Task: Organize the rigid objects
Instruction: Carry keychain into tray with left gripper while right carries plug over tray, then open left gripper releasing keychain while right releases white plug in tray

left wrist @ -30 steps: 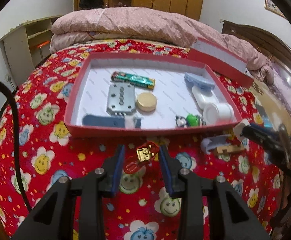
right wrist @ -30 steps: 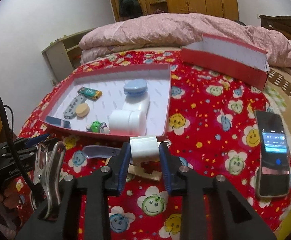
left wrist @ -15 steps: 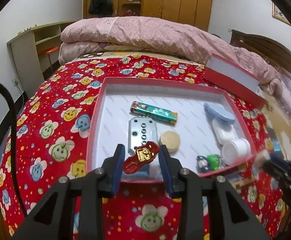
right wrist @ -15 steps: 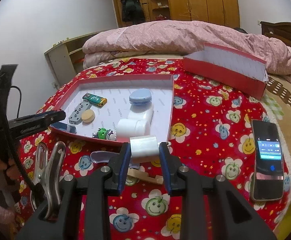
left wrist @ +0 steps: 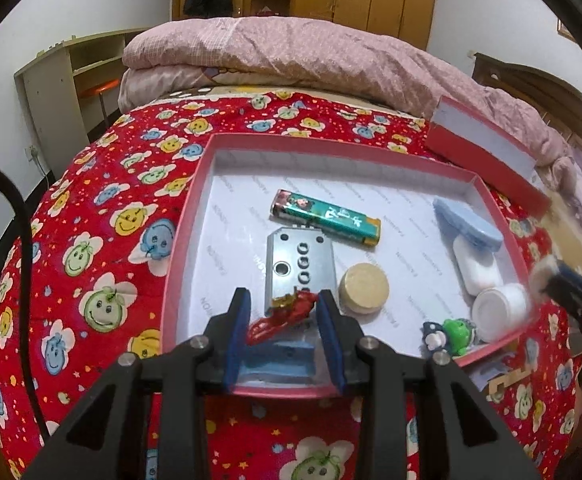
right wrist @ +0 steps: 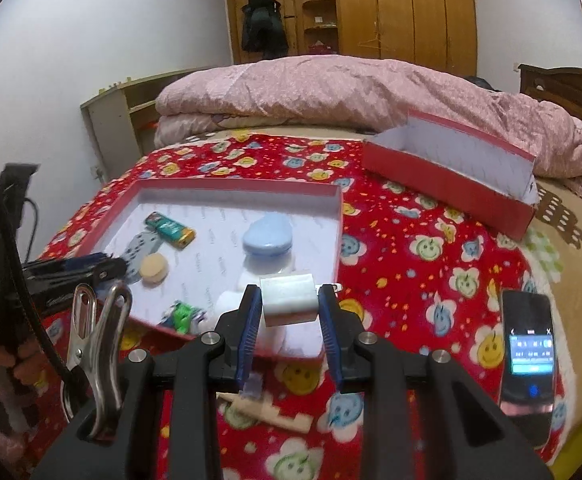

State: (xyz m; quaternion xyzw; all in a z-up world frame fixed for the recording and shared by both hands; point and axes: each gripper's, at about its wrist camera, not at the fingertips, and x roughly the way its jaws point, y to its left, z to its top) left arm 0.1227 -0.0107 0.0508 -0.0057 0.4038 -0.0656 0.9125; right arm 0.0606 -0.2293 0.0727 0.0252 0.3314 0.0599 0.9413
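Note:
My left gripper point(left wrist: 283, 320) is shut on a small red and gold trinket point(left wrist: 281, 316), held above the near part of the red tray point(left wrist: 183, 240). The tray holds a green lighter point(left wrist: 327, 216), a metal plate point(left wrist: 299, 268), a tan disc point(left wrist: 364, 288), a blue-lidded white case point(left wrist: 469, 236), a white jar point(left wrist: 499, 312), a green figure point(left wrist: 453, 334) and a blue piece point(left wrist: 279, 356). My right gripper point(right wrist: 289, 312) is shut on a white block point(right wrist: 289, 304), above the tray's near right corner point(right wrist: 337, 232).
A red box lid point(right wrist: 447, 172) stands at the back right. A phone point(right wrist: 529, 356) lies on the bedspread at the right. A wooden piece point(right wrist: 267, 414) lies on the spread below my right gripper. A folded pink quilt point(left wrist: 311, 60) lies behind.
Both grippers have moved forward and up with their objects. The left now hangs over the tray's near part, and the right over the tray's near corner.

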